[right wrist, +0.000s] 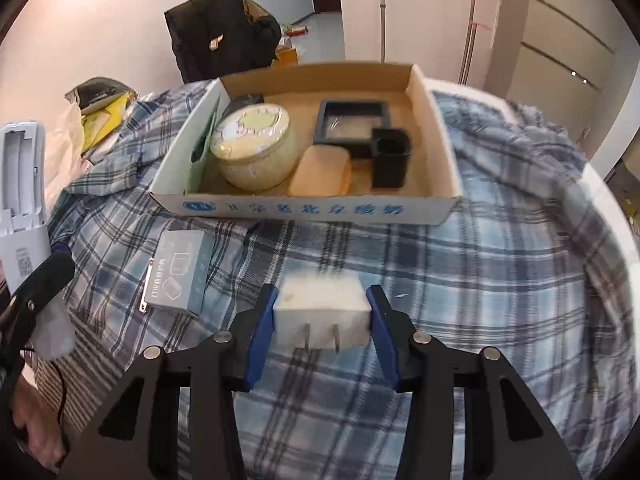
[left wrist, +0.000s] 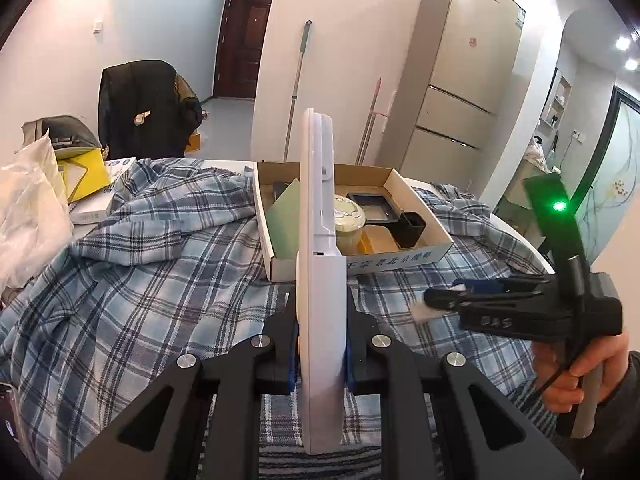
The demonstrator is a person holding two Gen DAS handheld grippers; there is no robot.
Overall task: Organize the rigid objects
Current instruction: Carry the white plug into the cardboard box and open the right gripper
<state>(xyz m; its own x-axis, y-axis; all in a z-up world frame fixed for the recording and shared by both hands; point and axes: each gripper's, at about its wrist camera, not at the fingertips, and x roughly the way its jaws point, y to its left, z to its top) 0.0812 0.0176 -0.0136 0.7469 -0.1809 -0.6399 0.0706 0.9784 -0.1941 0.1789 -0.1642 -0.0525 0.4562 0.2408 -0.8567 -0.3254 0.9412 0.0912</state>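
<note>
My left gripper (left wrist: pixel 320 356) is shut on a long white flat device (left wrist: pixel 320 280), held on edge and pointing at the cardboard box (left wrist: pixel 400 258). The device also shows at the left of the right wrist view (right wrist: pixel 22 200). My right gripper (right wrist: pixel 320 320) is shut on a white plug adapter (right wrist: pixel 320 304), prongs facing the camera, just above the plaid cloth and in front of the box (right wrist: pixel 304 208). The right gripper also shows in the left wrist view (left wrist: pixel 444 300). The box holds a round cream tin (right wrist: pixel 256 148), a tan block (right wrist: pixel 320 172), a black square tray (right wrist: pixel 352 120) and a black cup (right wrist: pixel 390 156).
A small grey carton (right wrist: pixel 180 276) lies on the blue plaid cloth (right wrist: pixel 500 280) left of my right gripper. White plastic bags (left wrist: pixel 28 216) and yellow items (left wrist: pixel 86 176) sit at the table's left. A chair with a dark jacket (left wrist: pixel 148 108) and a fridge (left wrist: pixel 464 80) stand behind.
</note>
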